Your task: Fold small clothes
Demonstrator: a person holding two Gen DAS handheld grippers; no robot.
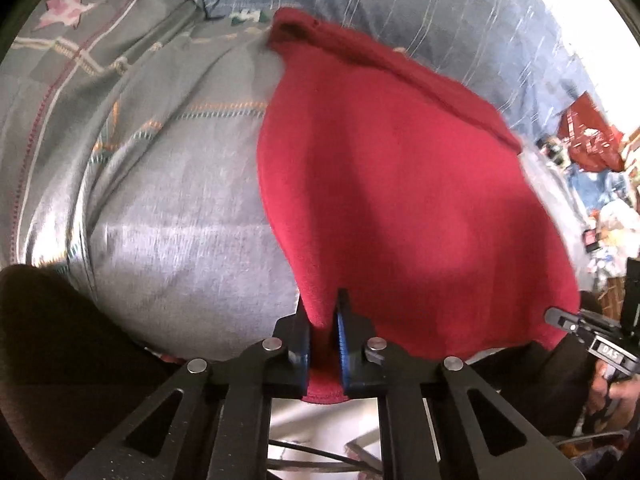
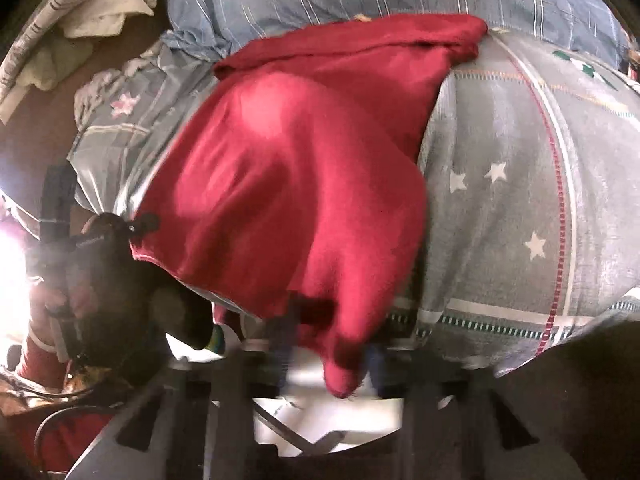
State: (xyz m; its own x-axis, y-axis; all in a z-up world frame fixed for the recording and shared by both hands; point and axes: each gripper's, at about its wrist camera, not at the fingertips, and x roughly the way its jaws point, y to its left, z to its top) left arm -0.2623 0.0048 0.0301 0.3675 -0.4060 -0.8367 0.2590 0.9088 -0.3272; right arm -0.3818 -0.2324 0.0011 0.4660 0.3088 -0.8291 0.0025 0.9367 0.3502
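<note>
A dark red garment (image 1: pixel 384 184) lies spread on a grey patterned bedcover (image 1: pixel 168 208), its far hem rolled near the pillows. My left gripper (image 1: pixel 324 320) is shut on the near left corner, with red cloth pinched between the blue pads and a hem sticking out below. The right wrist view is blurred. There my right gripper (image 2: pixel 332 344) is shut on the near right corner of the red garment (image 2: pixel 288 168), and a fold droops between its fingers. Each gripper shows at the other view's edge: the right gripper (image 1: pixel 576 324) and the left gripper (image 2: pixel 140 224).
Blue striped pillows (image 1: pixel 400 4) lie behind the garment. The bedcover (image 2: pixel 520 200) with white stars runs to the bed's near edge. A pile of white and green clothes (image 2: pixel 80 28) sits at the far left. Red and mixed clutter (image 1: pixel 592 140) lies beyond the bed. A hand (image 1: pixel 608 388) holds the right gripper.
</note>
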